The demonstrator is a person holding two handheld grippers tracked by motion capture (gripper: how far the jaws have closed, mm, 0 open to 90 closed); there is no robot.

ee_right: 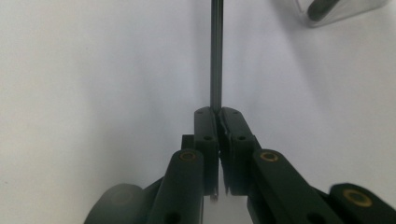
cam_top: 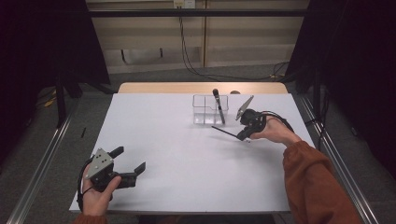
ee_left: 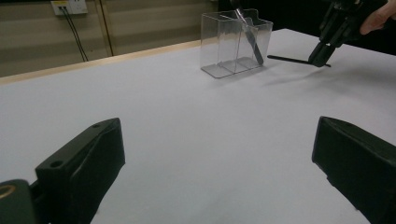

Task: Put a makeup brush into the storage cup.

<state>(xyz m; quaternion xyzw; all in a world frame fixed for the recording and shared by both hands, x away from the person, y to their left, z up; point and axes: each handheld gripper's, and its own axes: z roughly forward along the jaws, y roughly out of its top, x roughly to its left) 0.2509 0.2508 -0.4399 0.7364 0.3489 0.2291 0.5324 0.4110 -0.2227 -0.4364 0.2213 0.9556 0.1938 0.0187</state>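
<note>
— Resting low at the near left corner of the white table, the left gripper is held in the person's left hand. How are its jaws set?

— They are spread wide apart, and nothing is held between them. In the left gripper view only bare table is seen in the gap.

— And the right gripper?

— It is held in the right hand, far out on the right side, with an orange sleeve behind it. It is tipped down toward the table. Its jaws are squeezed tight on a thin black stick — the end of the stick is pinched between the pads.

— Where is the stick seen?

— It is stuck out from the jaws to the left, low over the table and just in front of the clear box. Whether its far tip is touching the table cannot be told.

— What is kept in the box?

— The box is see-through and is split into parts. One dark pen-like thing is leaned inside it, with its top poking above the rim. Which part it is stood in cannot be told.

— How is the stick made?

— Long, straight, very thin and dark all over.
</note>
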